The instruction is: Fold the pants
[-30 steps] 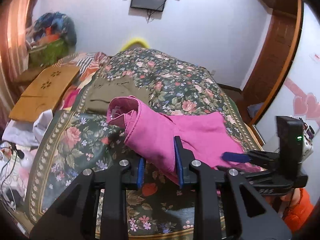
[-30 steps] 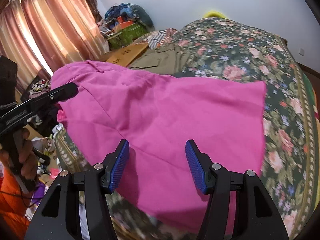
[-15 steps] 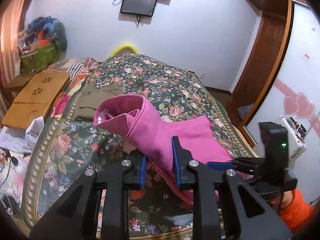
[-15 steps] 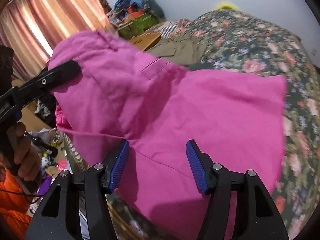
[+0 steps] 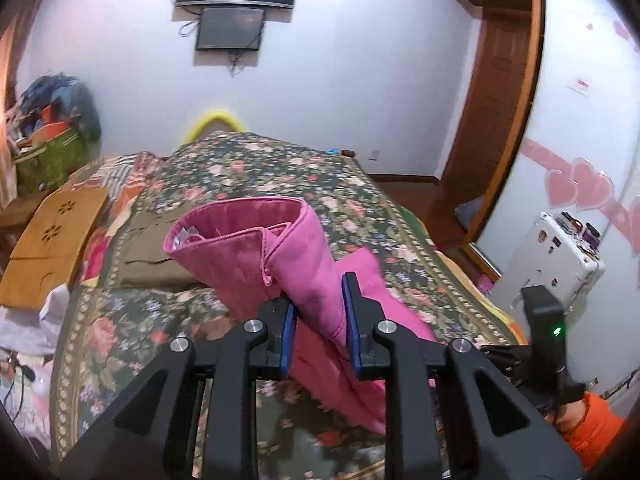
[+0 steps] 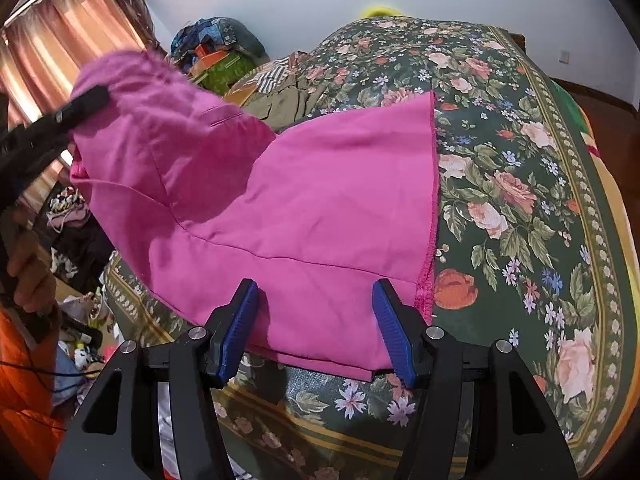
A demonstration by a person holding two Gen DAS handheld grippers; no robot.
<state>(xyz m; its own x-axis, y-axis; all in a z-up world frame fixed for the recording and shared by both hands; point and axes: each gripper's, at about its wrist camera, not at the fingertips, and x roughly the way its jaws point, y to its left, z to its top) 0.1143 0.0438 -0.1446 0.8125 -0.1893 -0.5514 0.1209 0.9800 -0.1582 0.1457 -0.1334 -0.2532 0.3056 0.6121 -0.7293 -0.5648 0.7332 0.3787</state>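
Left wrist: left gripper (image 5: 318,320) jaws pinching pink pants (image 5: 280,248) waistband, lifted off floral bed (image 5: 248,168); right gripper (image 6: 316,328) jaws wide, nothing held.

no legible text, labels or brands

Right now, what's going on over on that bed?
A person is folding pink pants on the floral bedspread. The left hand-held gripper is clamped on the waistband end and holds it up off the bed. The right hand-held gripper is open, hovering over the leg end that lies flat.
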